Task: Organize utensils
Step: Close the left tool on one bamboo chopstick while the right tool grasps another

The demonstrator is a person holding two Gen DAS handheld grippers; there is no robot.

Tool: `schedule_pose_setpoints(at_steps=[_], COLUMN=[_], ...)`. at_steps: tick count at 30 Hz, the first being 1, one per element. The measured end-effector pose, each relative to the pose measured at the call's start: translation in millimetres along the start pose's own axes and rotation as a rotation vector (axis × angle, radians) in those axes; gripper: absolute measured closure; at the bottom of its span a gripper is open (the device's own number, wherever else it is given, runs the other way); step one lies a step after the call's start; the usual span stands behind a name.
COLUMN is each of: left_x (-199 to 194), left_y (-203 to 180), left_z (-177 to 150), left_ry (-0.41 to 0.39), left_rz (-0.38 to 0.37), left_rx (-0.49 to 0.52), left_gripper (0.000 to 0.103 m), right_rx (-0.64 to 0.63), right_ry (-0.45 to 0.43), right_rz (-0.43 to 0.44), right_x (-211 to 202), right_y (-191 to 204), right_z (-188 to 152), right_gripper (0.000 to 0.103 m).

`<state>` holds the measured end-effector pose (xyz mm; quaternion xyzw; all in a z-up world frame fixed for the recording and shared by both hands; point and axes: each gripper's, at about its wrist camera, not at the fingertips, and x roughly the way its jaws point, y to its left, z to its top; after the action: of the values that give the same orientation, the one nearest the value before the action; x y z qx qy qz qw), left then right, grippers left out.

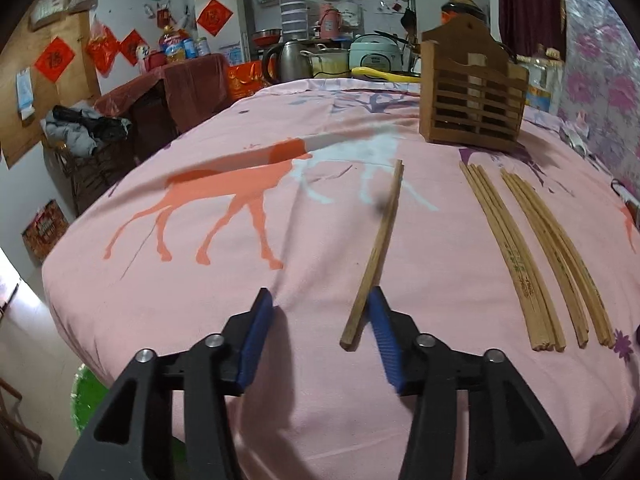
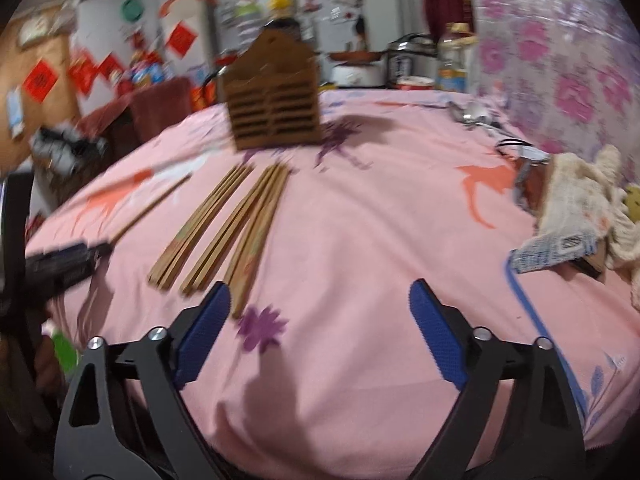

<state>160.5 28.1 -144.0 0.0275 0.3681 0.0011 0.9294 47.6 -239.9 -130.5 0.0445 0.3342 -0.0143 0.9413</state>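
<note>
Chopsticks loose on the cloth, holder not yet filled
Left gripper [image 1: 320, 308] apart, a single chopstick [image 1: 376, 256] between its jaws, apparently against the right pad, unclamped; right gripper [image 2: 320, 304] apart beside the bundles [image 2: 224, 232]; wooden holder [image 1: 472, 92] beyond. Risk: the stick could roll aside as jaws close

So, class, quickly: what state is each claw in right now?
Left claw: open, holding nothing; a lone chopstick lies beside its right finger.
Right claw: open, empty.
</note>
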Motion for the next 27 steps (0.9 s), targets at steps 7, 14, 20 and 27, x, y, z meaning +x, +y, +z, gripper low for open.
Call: schedule_pose_setpoints(at_steps=[7, 14, 20, 27], left_x=[-1, 0, -4, -7], left_y=[5, 9, 4, -3], left_z=[-4, -4, -6, -9], left_ry=[-0.014, -0.015, -0.015, -0.022], left_rz=[0.036, 0.047, 0.030, 0.017], left_rx=[-0.017, -0.032, -0.004, 0.023], left_gripper=[0.029, 0.023, 0.023, 0.023], right_rx=[-0.065, -0.023, -0.007, -0.048], right_ry=[0.049, 0.041, 0.033, 0.014], right_rz=[0.016, 0.010, 0.033, 0.065], right_x=[8, 14, 14, 11], right_y=[12, -1, -4, 7], right_z=[-6, -2, -1, -1], right_gripper=[0.033, 0.047, 0.052, 0.062])
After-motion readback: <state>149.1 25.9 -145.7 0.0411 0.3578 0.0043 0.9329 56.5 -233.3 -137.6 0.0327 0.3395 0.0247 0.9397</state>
